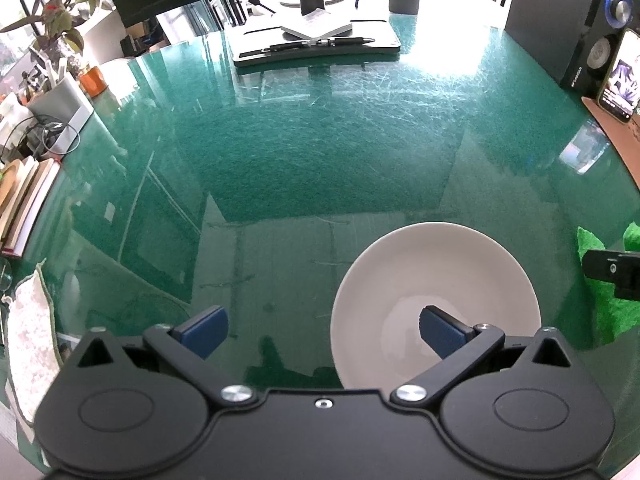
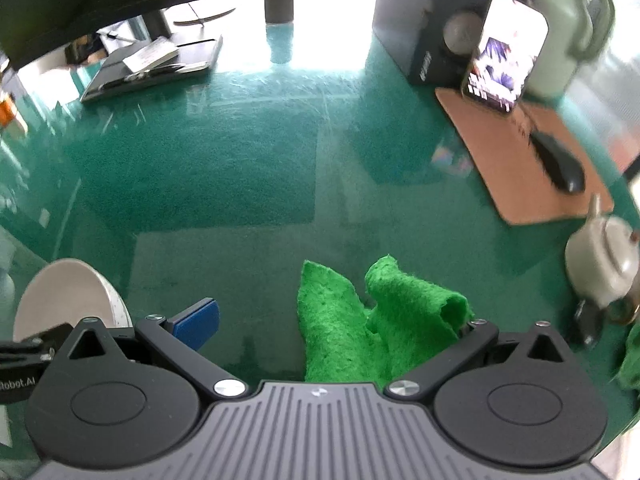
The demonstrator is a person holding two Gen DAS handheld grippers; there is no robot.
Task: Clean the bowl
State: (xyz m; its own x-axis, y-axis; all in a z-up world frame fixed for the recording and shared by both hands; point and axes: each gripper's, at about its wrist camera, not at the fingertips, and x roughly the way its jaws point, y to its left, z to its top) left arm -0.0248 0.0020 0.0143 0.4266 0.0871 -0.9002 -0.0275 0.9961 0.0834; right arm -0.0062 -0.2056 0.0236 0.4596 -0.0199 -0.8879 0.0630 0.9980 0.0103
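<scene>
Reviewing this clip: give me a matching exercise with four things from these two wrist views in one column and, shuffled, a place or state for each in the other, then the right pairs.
Things
1. round white ceramic bowl
2. crumpled bright green cloth
3. black computer mouse
4. grey teapot

Places or states
A. lies on the brown mat
B. between the open fingers of the right gripper
C. stands at the right edge of the right wrist view
D. one finger of the open left gripper over it

Pairs: 1-D, 2-B, 3-A, 4-C
</scene>
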